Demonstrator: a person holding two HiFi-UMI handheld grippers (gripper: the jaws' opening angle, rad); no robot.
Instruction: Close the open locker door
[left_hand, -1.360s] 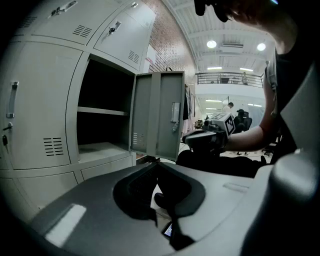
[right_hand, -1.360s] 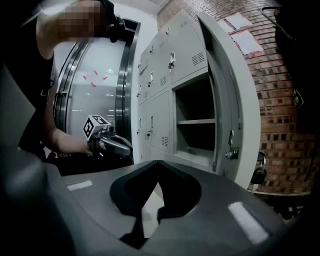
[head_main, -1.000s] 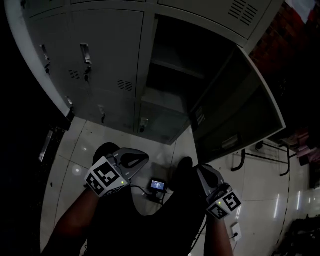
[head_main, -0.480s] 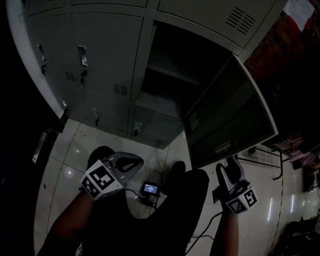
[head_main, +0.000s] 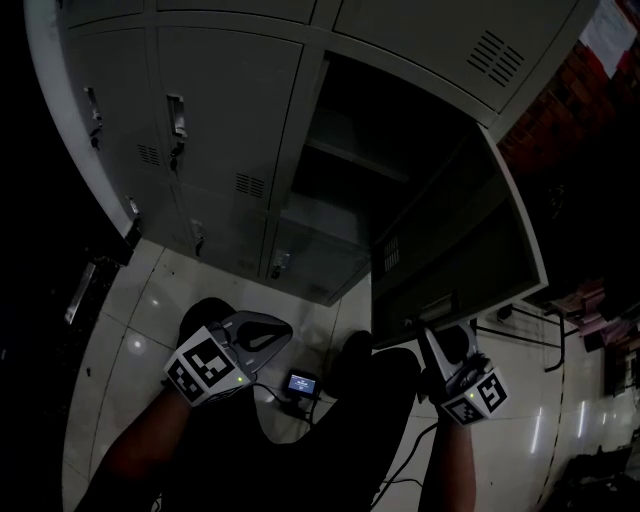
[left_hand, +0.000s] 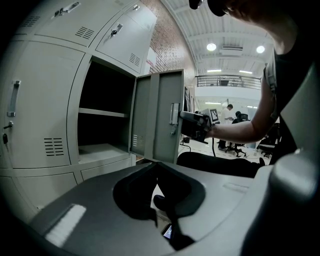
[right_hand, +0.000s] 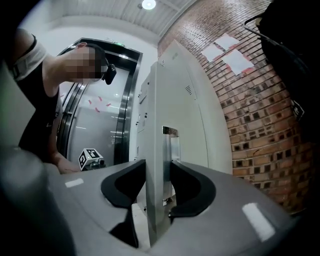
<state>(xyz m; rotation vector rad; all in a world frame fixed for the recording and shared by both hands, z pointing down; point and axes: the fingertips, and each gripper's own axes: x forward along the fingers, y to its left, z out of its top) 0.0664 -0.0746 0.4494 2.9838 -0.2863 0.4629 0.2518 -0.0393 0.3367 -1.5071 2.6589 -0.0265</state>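
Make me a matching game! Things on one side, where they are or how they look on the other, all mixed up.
1 locker door
2 left gripper
3 right gripper
4 small screen

a lit, on the floor
b swung open
c at the door's edge
d jaws together, holding nothing

Pairs: 1-b, 2-d, 3-c, 4-a. The right gripper's jaws are closing with the door's edge between them.

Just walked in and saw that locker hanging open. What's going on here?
A person with a gripper in each hand is about to close the locker door. The right gripper straddles the door's free edge, and its jaws are closing on it. The left gripper hangs low, shut and empty. The door stands wide open.
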